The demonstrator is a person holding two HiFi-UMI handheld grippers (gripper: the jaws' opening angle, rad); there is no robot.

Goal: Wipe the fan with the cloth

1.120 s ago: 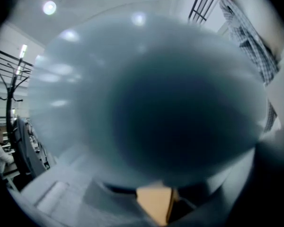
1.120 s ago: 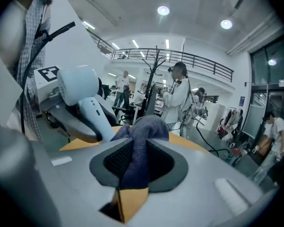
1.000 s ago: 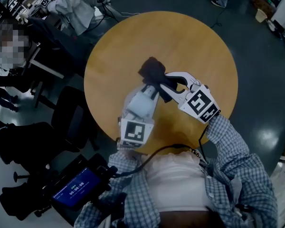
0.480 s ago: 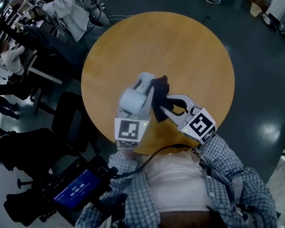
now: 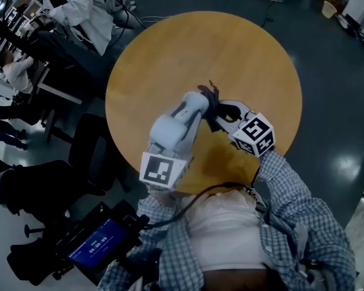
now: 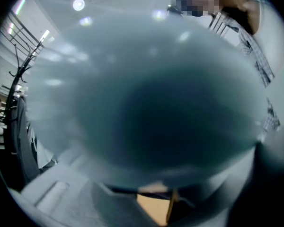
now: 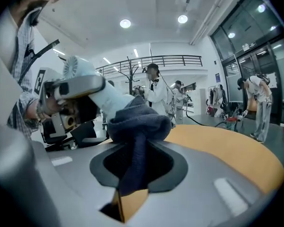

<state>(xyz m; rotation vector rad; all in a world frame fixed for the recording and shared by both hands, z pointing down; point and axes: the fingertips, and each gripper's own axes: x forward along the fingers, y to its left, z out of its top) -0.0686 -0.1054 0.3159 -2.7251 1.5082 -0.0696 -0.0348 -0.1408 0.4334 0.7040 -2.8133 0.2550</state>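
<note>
Pale fan (image 5: 170,129) up off the table (image 5: 242,53), clamped in the left tool (image 5: 188,115). Rounded body of the fan (image 6: 146,103) so near that tool's lens as to fill the left gripper view with a grey blur. Dark blue cloth (image 5: 211,100) bunched against the fan's far end, touching it, just right of it in the head view. Pinched between the pads of the right tool (image 5: 221,115). In the right gripper view, cloth (image 7: 137,122) with one fold hanging down through the gap of the right tool (image 7: 132,174), bunched top pressed to the white barrel of the fan (image 7: 114,100). Both tools close together above the near half of the table. Round top, plain tan wood. Dark glossy floor (image 5: 333,102) all round, with glints of light. Black chair (image 5: 94,150) left of the table, people (image 5: 85,5) in pale clothes beyond it. Seen from the right tool: open hall, round ceiling lights (image 7: 125,23), railed gallery (image 7: 165,59), glass wall (image 7: 255,37) at the right, more people standing. Black-and-white square markers on the left cube (image 5: 164,170) and the right cube (image 5: 255,133). Small blue screen (image 5: 100,241) at lower left, near a checked sleeve (image 5: 291,187), with pale digits too small to read.
</note>
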